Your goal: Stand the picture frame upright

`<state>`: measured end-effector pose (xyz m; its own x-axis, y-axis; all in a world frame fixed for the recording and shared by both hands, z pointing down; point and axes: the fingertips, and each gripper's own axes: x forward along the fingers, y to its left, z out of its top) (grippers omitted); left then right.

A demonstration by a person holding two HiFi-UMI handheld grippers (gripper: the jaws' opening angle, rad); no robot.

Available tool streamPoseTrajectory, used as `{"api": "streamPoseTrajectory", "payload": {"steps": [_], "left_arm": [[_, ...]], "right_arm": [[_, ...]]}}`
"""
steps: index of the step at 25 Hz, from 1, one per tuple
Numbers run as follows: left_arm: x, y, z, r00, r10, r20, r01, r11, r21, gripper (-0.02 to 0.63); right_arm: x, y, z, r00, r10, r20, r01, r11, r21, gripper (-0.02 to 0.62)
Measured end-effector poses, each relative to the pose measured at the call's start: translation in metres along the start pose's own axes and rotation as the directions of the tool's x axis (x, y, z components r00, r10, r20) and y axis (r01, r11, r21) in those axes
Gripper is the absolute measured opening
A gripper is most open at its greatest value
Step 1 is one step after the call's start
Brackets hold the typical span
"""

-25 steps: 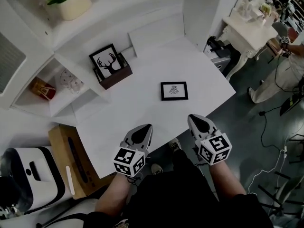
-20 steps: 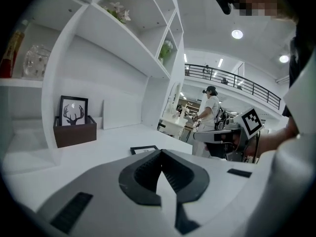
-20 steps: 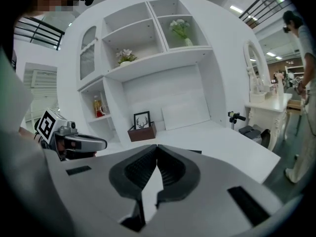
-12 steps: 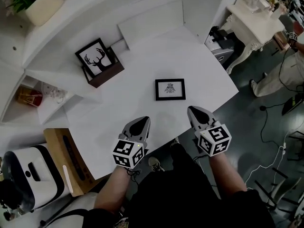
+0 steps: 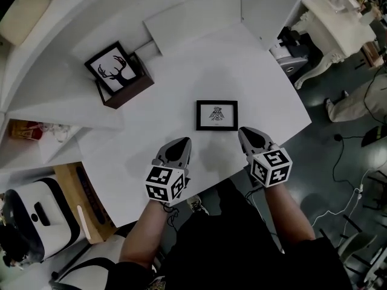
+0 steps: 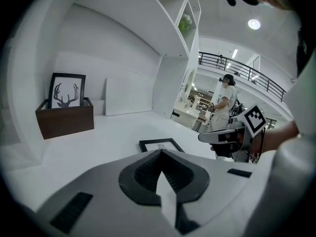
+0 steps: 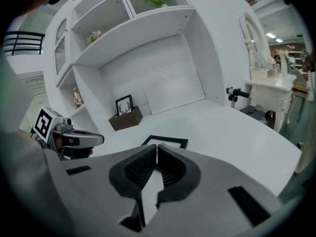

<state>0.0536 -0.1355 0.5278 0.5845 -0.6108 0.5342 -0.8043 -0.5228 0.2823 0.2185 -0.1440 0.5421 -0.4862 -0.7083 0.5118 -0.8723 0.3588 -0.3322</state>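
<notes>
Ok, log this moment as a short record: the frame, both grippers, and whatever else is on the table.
picture frame: lying flat, face up, on the white table, near its front edge
left gripper: jaws shut, nothing between them, short of the frame on its left
right gripper: jaws shut, nothing between them, close to the frame's near right corner
grip on frame: none
deer picture: standing in a brown box, back left
task state: frame not yet stood up
</notes>
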Motion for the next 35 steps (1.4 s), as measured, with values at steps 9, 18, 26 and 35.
{"api": "streamPoseTrajectory", "payload": {"steps": [9, 18, 26, 35], "left_arm": [[0.043, 0.024, -0.003, 0.998, 0.054, -0.041, -0.055, 0.998, -0.009, 0.005], [0.069, 0.041, -0.015, 0.990, 0.084, -0.109, -0.087, 0.996, -0.023, 0.006], [0.079, 0.044, -0.018, 0.988, 0.089, -0.125, -0.093, 0.995, -0.031, 0.008], [0.085, 0.048, -0.026, 0.983, 0.107, -0.150, -0.115, 0.992, -0.052, 0.101]], "right_arm": [[0.039, -0.030, -0.014, 0.995, 0.012, -0.096, -0.009, 0.999, 0.033, 0.006], [0.066, -0.050, -0.033, 0.977, -0.008, -0.215, 0.022, 0.998, 0.067, 0.075], [0.080, -0.056, -0.036, 0.964, -0.017, -0.264, 0.043, 0.995, 0.090, 0.084], [0.088, -0.052, -0.029, 0.963, -0.018, -0.268, 0.041, 0.996, 0.079, 0.101]]}}
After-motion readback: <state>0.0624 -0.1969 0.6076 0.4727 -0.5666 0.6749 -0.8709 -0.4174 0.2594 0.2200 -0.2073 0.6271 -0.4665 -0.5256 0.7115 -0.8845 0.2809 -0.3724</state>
